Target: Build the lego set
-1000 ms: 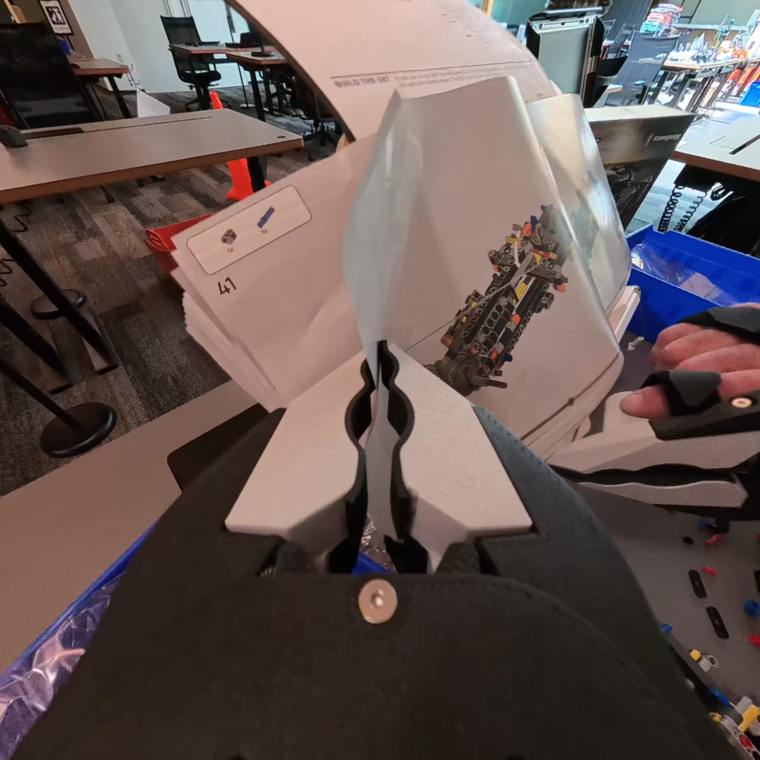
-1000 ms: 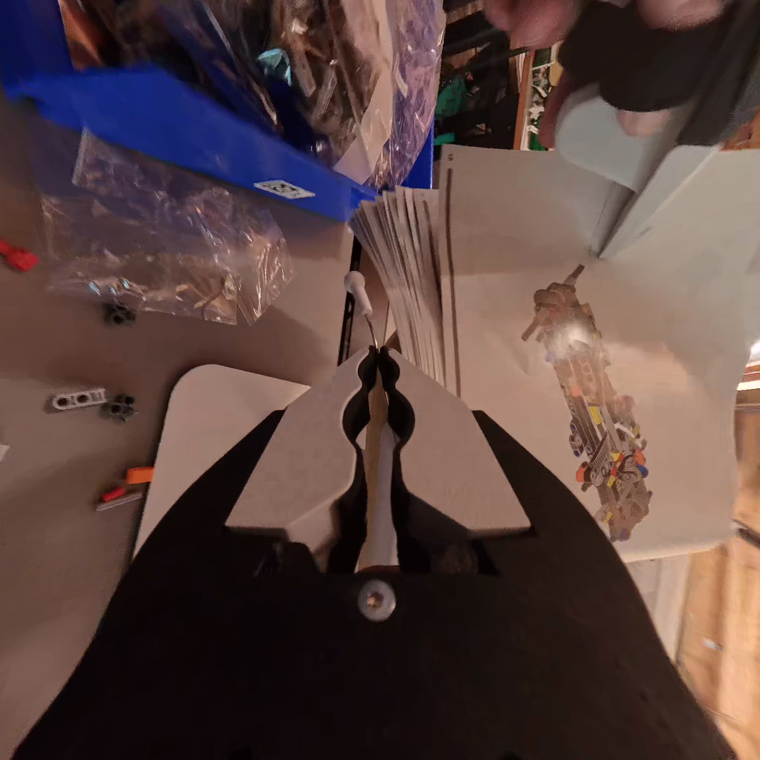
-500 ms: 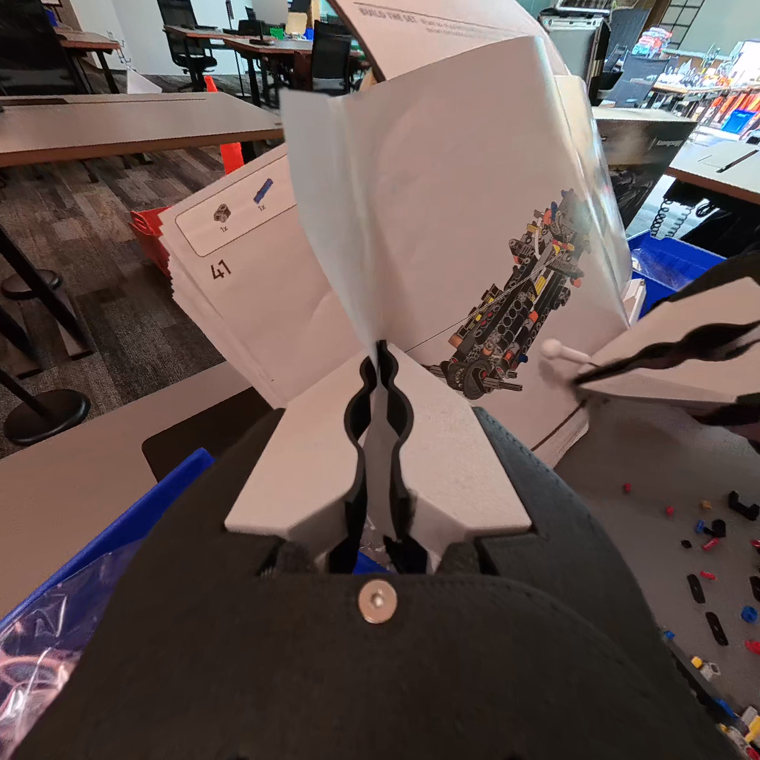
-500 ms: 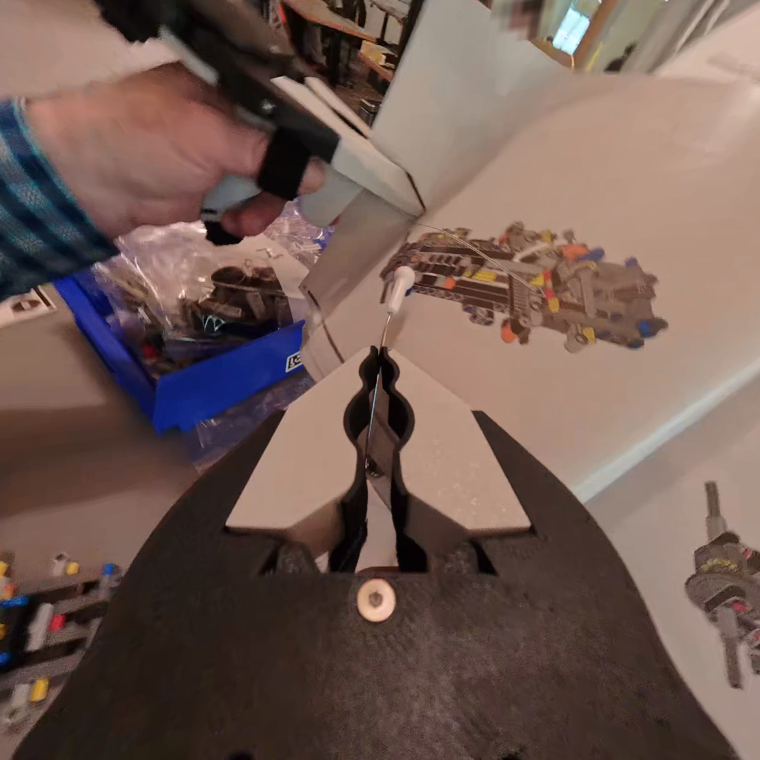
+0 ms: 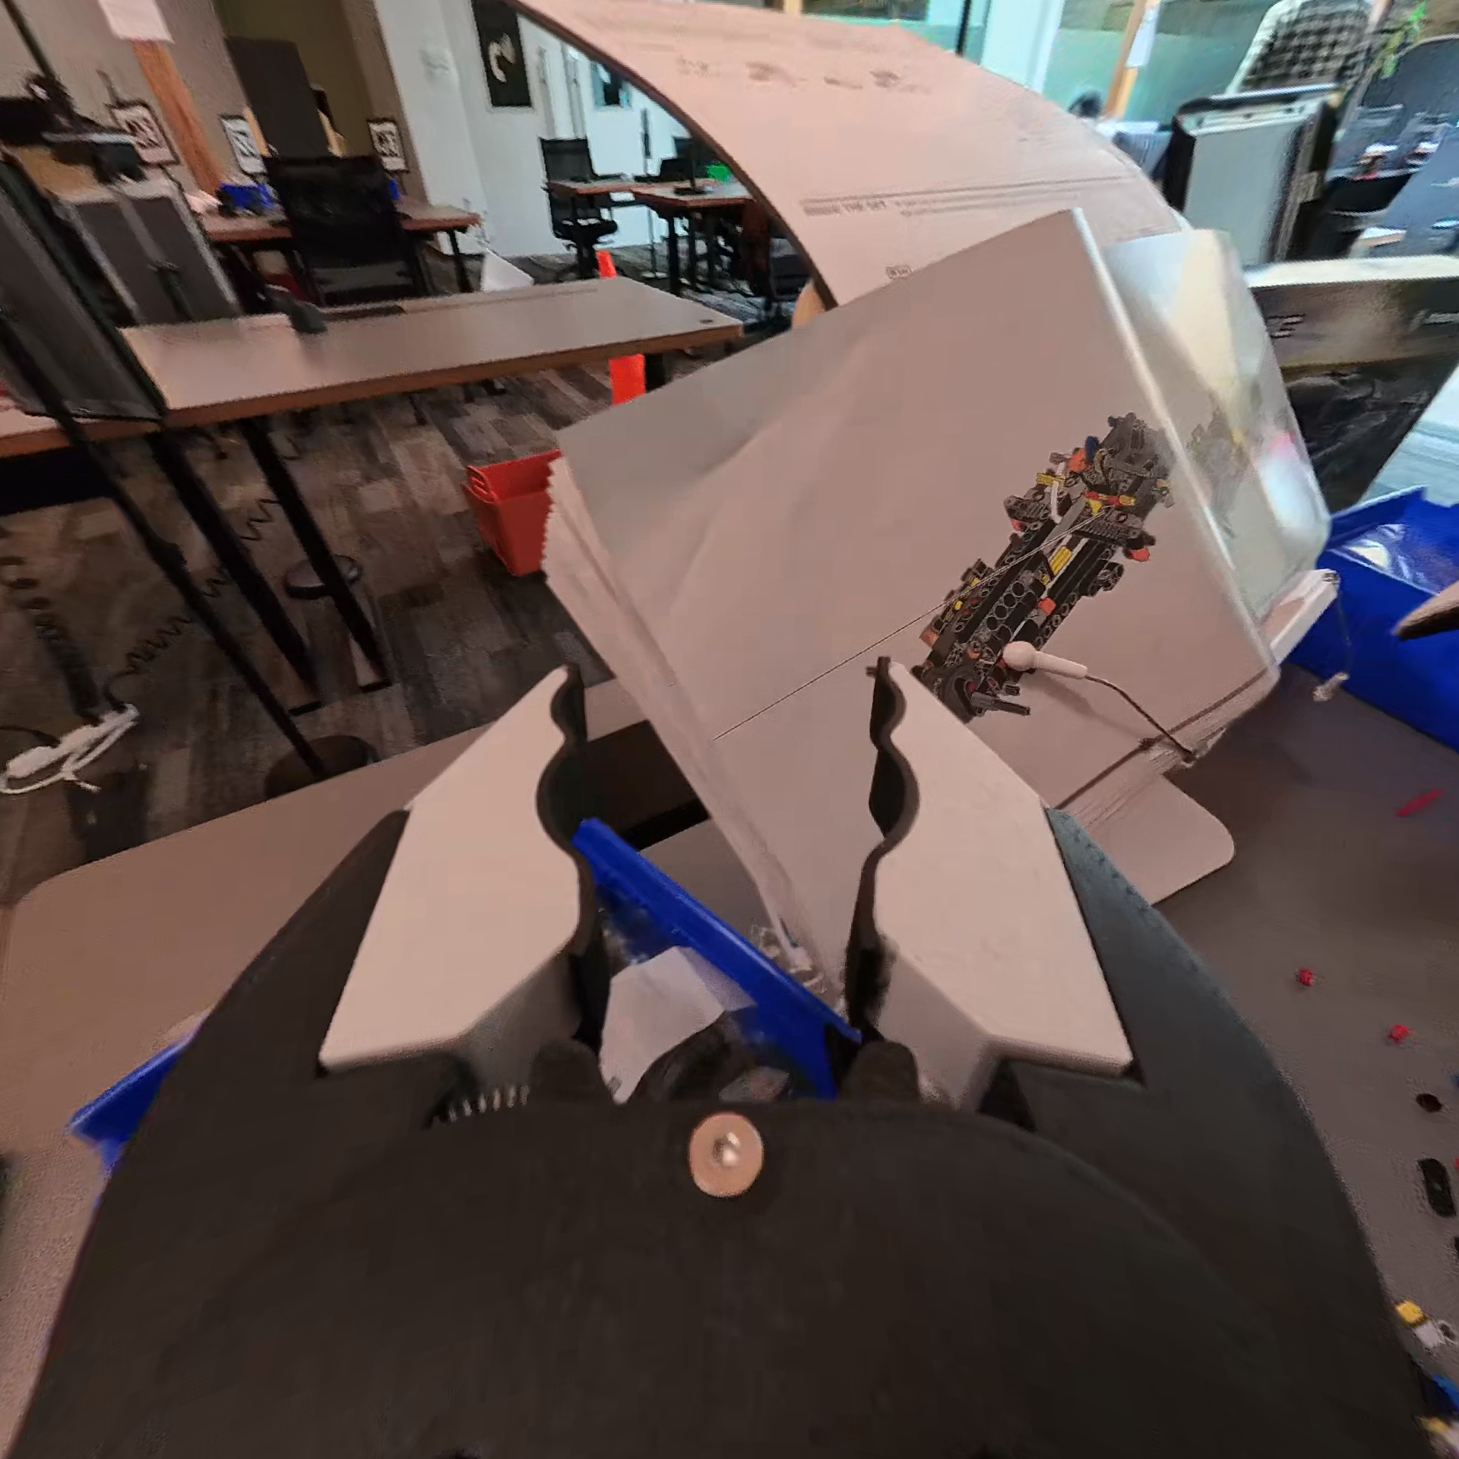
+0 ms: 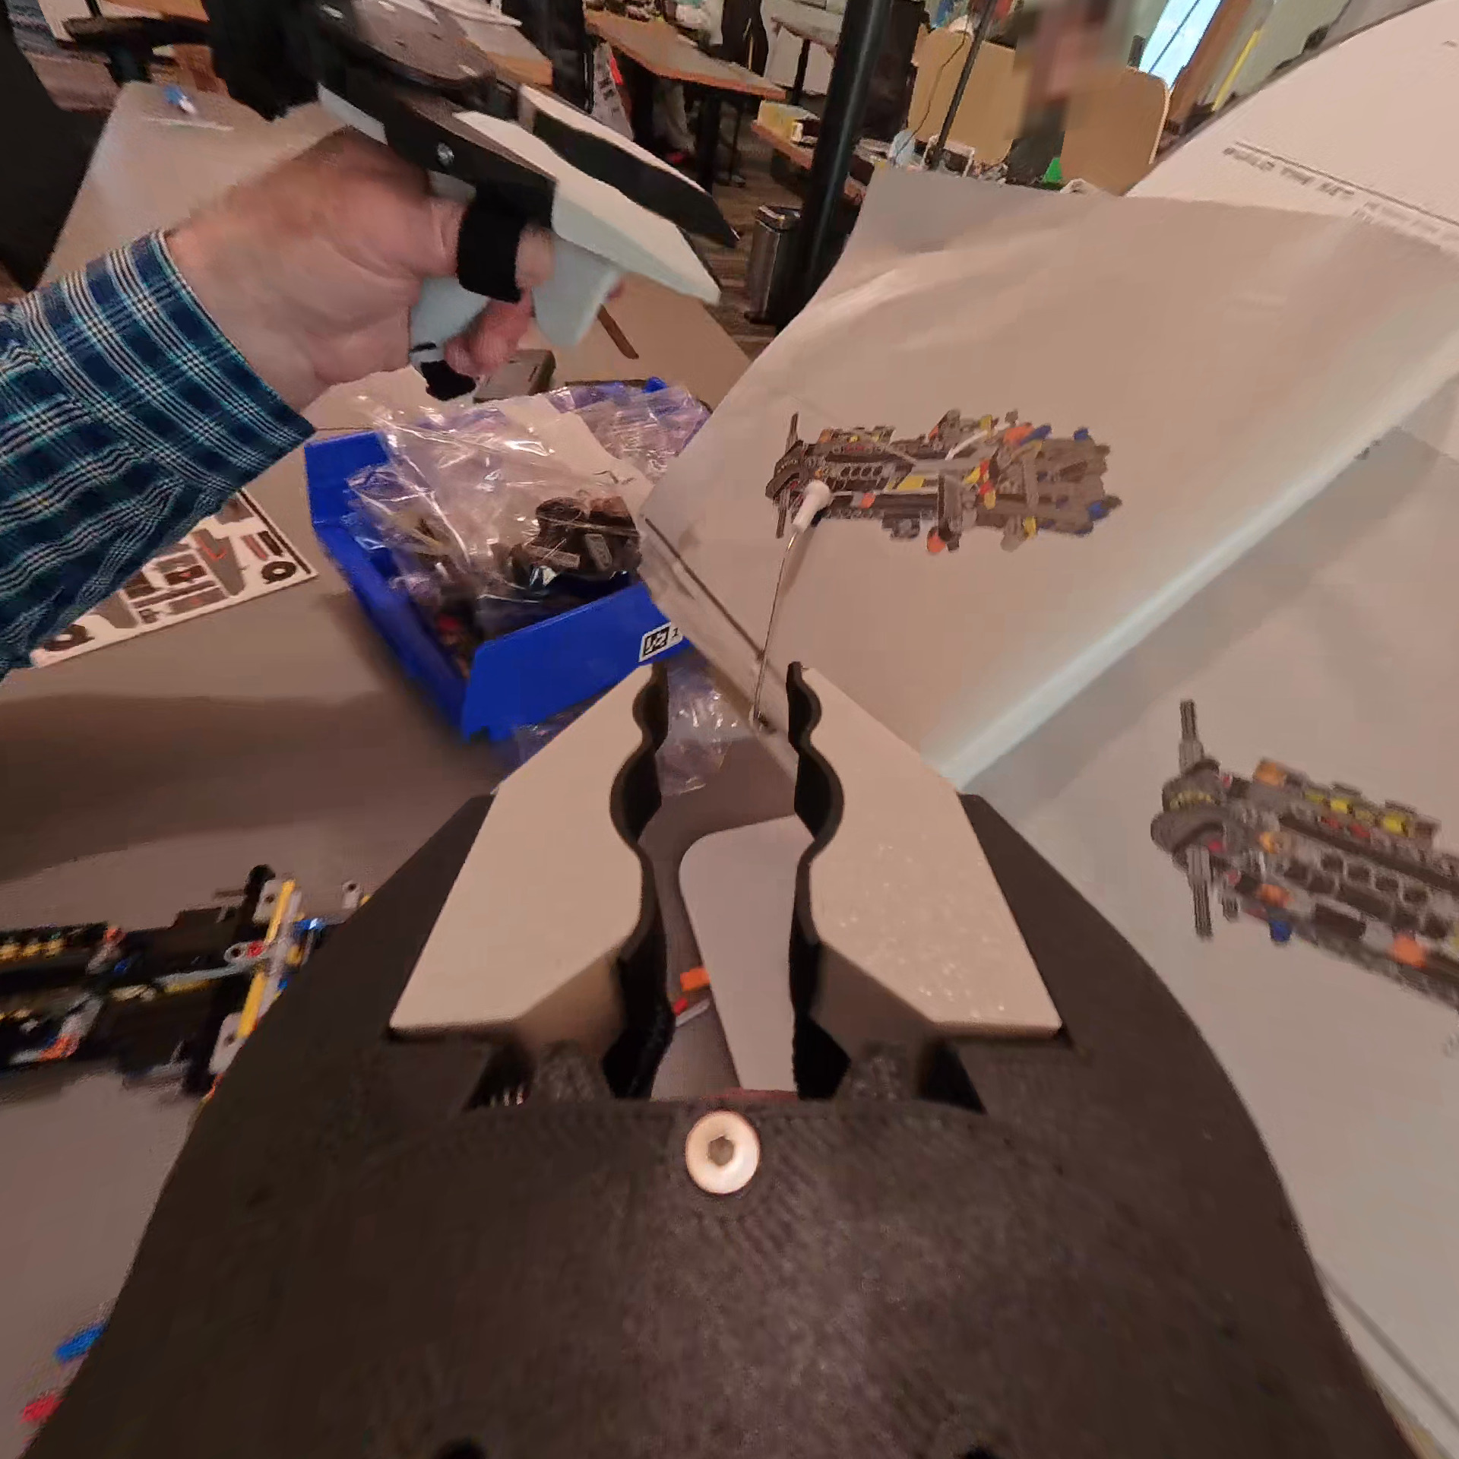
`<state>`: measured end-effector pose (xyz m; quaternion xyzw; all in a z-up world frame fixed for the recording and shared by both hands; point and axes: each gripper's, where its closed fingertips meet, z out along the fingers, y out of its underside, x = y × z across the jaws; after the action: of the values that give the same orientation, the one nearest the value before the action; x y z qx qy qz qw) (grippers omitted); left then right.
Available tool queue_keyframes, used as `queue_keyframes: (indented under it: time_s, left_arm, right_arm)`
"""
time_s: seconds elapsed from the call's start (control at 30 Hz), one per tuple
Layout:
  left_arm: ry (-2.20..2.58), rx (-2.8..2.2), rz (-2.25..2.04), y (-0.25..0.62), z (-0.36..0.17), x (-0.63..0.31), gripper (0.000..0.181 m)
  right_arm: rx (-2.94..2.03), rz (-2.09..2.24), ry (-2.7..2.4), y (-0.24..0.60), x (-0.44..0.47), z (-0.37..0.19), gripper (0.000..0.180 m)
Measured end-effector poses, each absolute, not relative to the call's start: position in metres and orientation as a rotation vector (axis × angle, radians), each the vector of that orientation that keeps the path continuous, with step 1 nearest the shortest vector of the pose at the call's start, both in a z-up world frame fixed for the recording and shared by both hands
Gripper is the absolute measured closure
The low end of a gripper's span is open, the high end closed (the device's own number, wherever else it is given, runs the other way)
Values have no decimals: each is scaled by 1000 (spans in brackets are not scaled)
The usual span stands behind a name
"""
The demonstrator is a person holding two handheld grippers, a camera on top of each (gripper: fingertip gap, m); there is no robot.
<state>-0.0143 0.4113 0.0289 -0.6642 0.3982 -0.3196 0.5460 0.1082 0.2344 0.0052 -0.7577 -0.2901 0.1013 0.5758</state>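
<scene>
Both jaws are wide apart and hold nothing. The left gripper (image 5: 722, 687) and the right gripper (image 6: 722, 679) point at the book (image 6: 1026, 379) standing open. The half-built car (image 6: 150, 979) lies on the counter (image 6: 197, 734). Many pieces wait in the blue bin (image 6: 553, 663).

Both views near instruction booklet (image 5: 908, 505)
</scene>
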Motion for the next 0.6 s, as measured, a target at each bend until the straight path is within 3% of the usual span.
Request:
queue_keyframes:
  time_s: [0.23, 0.4, 0.6]
  left_arm:
    - [1146, -1522, -750, 332, 17, -38, 116]
    - [1631, -1460, -770, 234, -52, -20, 122]
    - [2000, -1416, -954, 160, -119, -2, 107]
  right_arm:
    - [-1799, 295, -726, 162, 118, -10, 150]
    - [-1873, 327, -742, 121, 123, -36, 147]
    - [-1974, 391, -799, 79, 115, -79, 146]
